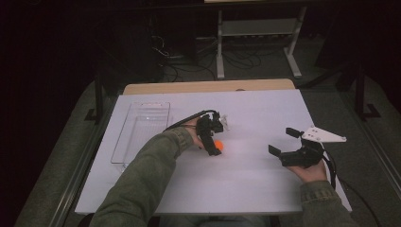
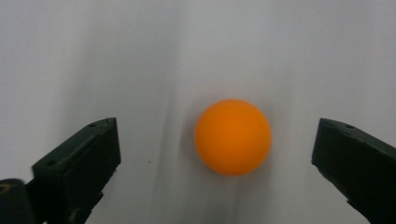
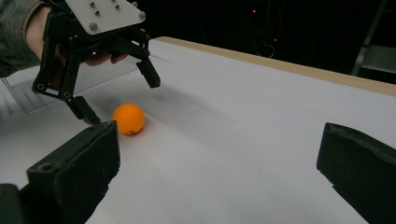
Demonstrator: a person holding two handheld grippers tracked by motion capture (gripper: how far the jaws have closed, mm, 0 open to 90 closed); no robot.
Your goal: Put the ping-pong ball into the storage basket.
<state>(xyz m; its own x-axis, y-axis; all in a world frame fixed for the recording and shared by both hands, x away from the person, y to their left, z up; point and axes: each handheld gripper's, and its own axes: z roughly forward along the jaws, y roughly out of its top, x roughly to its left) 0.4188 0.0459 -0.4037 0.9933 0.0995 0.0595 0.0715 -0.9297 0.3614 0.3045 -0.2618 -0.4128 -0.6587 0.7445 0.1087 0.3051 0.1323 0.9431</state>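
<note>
We are holding the left gripper (image 1: 215,144) over an orange ball (image 2: 233,136) resting mid-tabletop (image 1: 255,189), jaws apart, straddling it untouched. The right gripper (image 1: 286,142) is waiting nearby, jaws apart, empty. Apparently light, smooth and roll-prone, the ball probably wants gripping across its widest girth.

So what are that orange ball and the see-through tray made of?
The orange ball looks like smooth matte plastic, much like a table tennis ball: even colour, soft sheen, no seams visible. The tray appears to be clear hard plastic, since the white table shows through it and its rim catches light; glass cannot be ruled out.
</note>
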